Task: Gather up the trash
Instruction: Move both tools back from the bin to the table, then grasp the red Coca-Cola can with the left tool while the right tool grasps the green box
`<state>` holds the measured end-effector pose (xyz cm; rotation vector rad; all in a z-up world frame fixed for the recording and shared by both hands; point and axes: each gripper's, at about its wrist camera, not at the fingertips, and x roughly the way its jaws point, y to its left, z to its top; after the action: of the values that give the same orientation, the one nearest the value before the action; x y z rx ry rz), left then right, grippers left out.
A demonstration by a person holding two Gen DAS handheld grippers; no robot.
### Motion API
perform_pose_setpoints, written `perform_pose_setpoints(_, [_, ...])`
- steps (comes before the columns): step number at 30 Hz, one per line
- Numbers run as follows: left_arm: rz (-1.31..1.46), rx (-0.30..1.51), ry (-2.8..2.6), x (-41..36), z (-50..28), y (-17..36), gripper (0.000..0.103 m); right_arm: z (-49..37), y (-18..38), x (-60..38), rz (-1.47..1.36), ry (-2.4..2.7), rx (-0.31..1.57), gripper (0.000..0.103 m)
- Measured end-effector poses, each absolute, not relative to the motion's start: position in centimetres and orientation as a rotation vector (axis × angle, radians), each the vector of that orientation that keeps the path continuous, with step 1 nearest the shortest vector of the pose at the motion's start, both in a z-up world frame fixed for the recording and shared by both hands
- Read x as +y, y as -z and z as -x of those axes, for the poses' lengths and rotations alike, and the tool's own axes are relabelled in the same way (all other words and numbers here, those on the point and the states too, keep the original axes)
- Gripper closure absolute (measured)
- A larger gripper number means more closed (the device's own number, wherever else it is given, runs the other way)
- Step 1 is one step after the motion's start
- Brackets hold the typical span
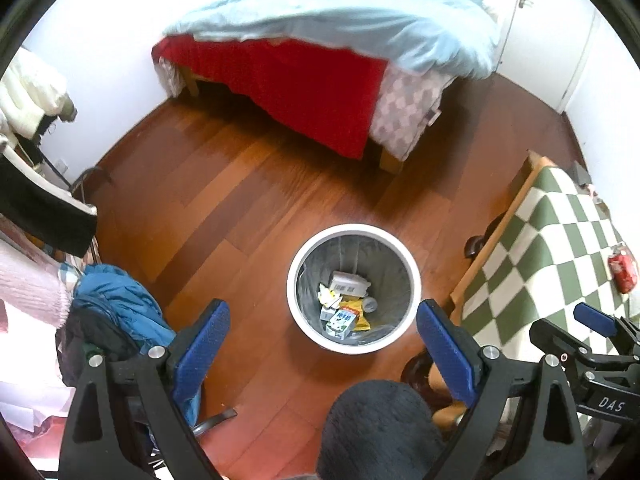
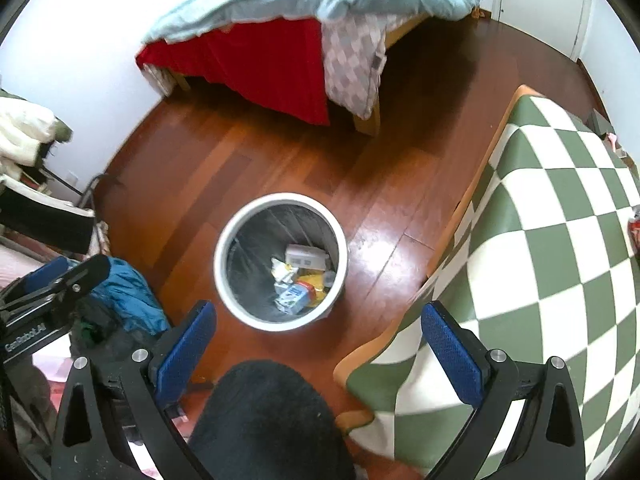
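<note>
A white round trash bin [image 1: 414, 276] with a dark liner stands on the wooden floor; it also shows in the right wrist view [image 2: 222, 276]. Inside lie cartons and wrappers [image 1: 344, 300], also seen in the right wrist view [image 2: 298, 276]. My left gripper [image 1: 324, 344] is open and empty, held above and in front of the bin. My right gripper [image 2: 318, 340] is open and empty, above the bin's near side. A red can [image 1: 623, 270] lies on the green-and-white checked table [image 1: 552, 272] at the right; its edge shows in the right wrist view [image 2: 635, 228].
A bed [image 1: 304, 92] with a red sheet and light blue duvet stands at the back. A chair heaped with blue clothes [image 1: 116, 304] is at the left. A dark round seat [image 2: 264, 420] is right below me. The checked table [image 2: 540, 240] fills the right.
</note>
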<state>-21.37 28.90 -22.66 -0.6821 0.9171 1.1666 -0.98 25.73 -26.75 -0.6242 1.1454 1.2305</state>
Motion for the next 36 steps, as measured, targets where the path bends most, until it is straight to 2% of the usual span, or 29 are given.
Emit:
perform_pose_setpoints(9, [0.574, 0.859, -1.194, 23.7, 18.7, 16.7, 0.008, -0.3, 19.0, 18.8, 0.431, -1.323, 1.115, 0.0])
perform_pose_setpoints(16, [0.499, 0.823, -1.088, 21.6, 10.8, 15.1, 0.008, -6.0, 15.3, 12.8, 0.246, -1.284, 1.13, 0.0])
perform_pose_setpoints(21, [0.468, 0.879, -0.96, 20.8, 0.8, 17.8, 0.008, -13.0, 14.5, 8.7, 0.204, -1.15, 1.122, 0.0])
perform_pose_setpoints(24, [0.444, 0.948, -0.874, 19.6, -6.6, 20.6, 0.0, -19.0, 15.0, 5.6, 0.2, -1.019, 1.12, 0.0])
perform_pose_setpoints(31, [0.487, 1.126, -0.696, 16.8, -21.3, 27.4, 0.0, -36.0, 18.5, -1.1, 0.201, -0.688, 1.151, 0.0])
perform_pose_setpoints(36, [0.543, 1.209, -0.663, 16.5, -27.1, 30.1, 0.0, -46.5, 22.4, -2.7, 0.208, -0.549, 1.201, 0.0])
